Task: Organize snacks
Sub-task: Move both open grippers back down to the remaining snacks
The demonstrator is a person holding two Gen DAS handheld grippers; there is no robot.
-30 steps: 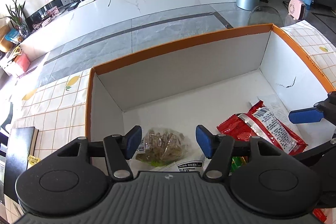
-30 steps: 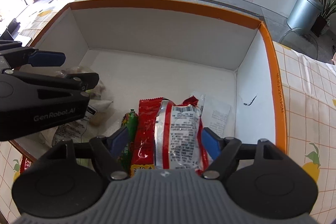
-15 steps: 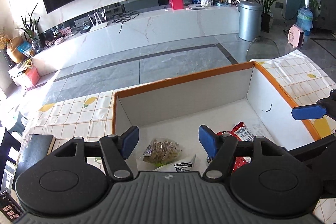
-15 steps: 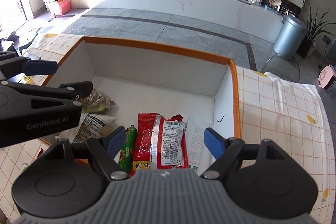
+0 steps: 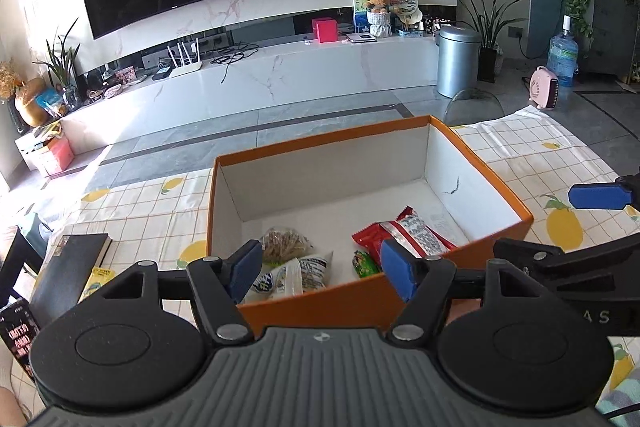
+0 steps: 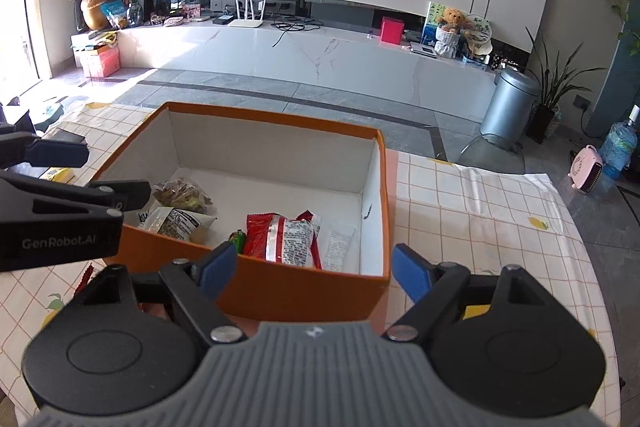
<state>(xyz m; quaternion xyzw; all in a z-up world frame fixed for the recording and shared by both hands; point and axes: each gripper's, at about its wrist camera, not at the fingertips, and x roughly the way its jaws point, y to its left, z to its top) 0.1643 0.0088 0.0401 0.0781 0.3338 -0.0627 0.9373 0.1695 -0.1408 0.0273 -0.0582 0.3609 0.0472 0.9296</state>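
On the lemon-print tablecloth (image 6: 480, 211), the orange box (image 6: 280, 291) holds the snacks: red packet (image 6: 284, 239) right of centre, clear nut bag (image 5: 284, 245) and white sachet (image 5: 304, 273) to the left. Both the left gripper (image 5: 320, 267) and right gripper (image 6: 312, 269) hang empty at the near wall, jaws just widened. The packets look light, crinkly and slippery, best pinched at a sealed edge; beyond lie grey floor tiles and a marble TV console (image 6: 320, 55).

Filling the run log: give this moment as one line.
phase: snacks in orange box | left gripper: open, empty | right gripper: open, empty | red packet: lying in box
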